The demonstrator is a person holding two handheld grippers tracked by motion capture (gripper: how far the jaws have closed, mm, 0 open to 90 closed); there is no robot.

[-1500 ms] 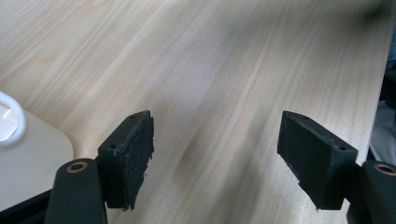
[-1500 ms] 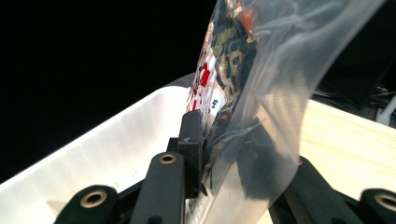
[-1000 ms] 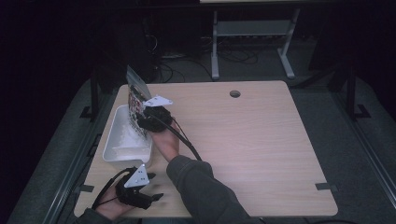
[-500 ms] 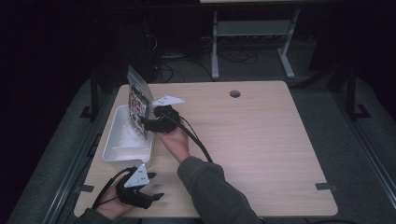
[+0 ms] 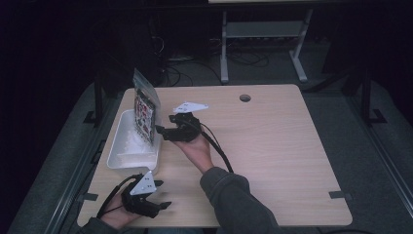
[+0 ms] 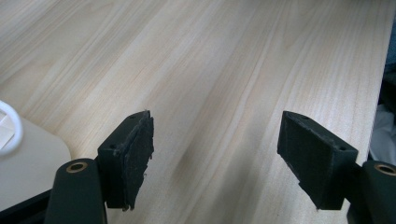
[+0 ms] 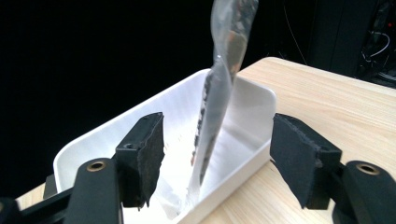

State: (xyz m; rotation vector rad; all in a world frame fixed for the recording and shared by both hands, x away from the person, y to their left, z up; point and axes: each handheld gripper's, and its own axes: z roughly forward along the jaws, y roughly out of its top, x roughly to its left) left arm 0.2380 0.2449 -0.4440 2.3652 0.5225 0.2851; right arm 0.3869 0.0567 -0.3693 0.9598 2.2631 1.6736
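A flat printed packet (image 5: 145, 111) stands upright on its edge in a white tray (image 5: 122, 158) at the table's left side. My right gripper (image 5: 161, 131) sits just right of the tray, pointing at the packet. Its jaws have just been opening and stand open. In the right gripper view the packet (image 7: 219, 88) rises edge-on from the tray (image 7: 140, 119), in line with the gap of the right gripper (image 7: 217, 161), and neither pad touches it. My left gripper (image 5: 161, 194) rests near the front edge. In its own view the left gripper (image 6: 217, 158) is open over bare wood.
The wooden table (image 5: 272, 156) has a round cable hole (image 5: 245, 98) at the back. A tray corner (image 6: 11, 126) lies left of the left jaw. A metal stand (image 5: 263, 44) and cables sit on the dark floor behind the table.
The right gripper has drawn back to the right, away from the packet, with its jaws now wider. The packet stays standing in the tray. The left gripper has not moved.
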